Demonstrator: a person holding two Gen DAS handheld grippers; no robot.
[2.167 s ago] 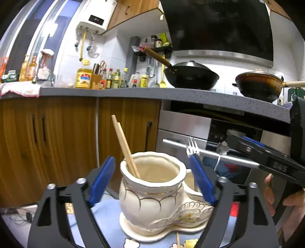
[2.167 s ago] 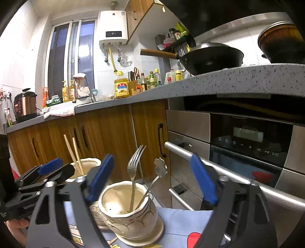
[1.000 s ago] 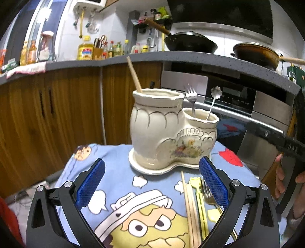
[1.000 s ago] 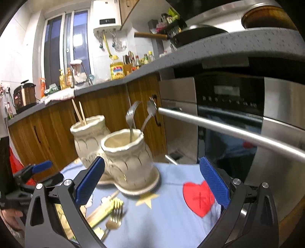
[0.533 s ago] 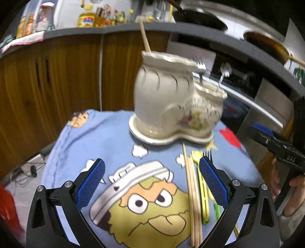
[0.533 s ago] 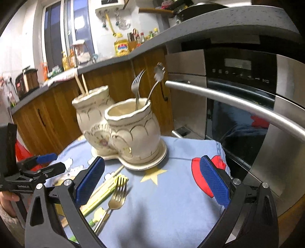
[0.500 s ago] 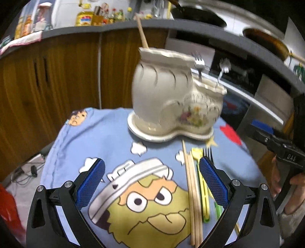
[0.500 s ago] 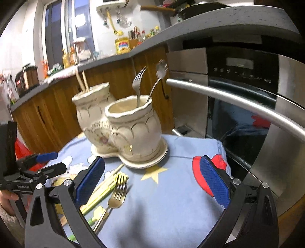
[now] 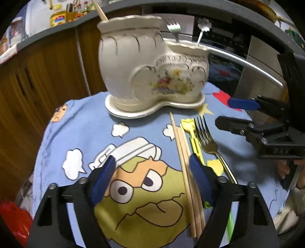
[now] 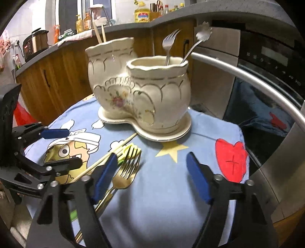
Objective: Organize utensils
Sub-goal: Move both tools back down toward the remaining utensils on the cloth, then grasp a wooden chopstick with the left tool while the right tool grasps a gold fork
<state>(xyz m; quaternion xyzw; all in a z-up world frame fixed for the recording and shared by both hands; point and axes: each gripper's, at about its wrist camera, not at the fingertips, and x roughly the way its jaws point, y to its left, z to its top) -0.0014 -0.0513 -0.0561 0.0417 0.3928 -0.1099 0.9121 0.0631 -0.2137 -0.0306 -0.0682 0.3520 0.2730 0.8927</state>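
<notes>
A cream ceramic double utensil holder (image 9: 148,72) (image 10: 141,95) stands on the blue cartoon cloth (image 9: 80,126). Its tall pot holds chopsticks (image 10: 99,34); its low pot holds a fork (image 10: 168,45) and a flower-ended spoon (image 10: 198,41). On the cloth lie wooden chopsticks (image 9: 186,164), a yellow-green utensil (image 9: 194,139) and a gold fork (image 9: 206,141) (image 10: 124,171). My left gripper (image 9: 152,177) is open and empty just above the cloth, its right finger beside the chopsticks. My right gripper (image 10: 150,175) is open and empty, its left finger by the gold fork.
A steel oven with a bar handle (image 10: 247,80) stands right behind the table. Wooden cabinets (image 9: 38,72) and a counter with bottles (image 10: 141,15) stand behind. The cloth's edge drops off at left (image 9: 40,145). A red heart patch (image 10: 230,158) marks the cloth's right side.
Both grippers have dropped and pulled back from the holder toward the cloth. The loose chopsticks and gold fork now lie close to the fingers. Both stayed open.
</notes>
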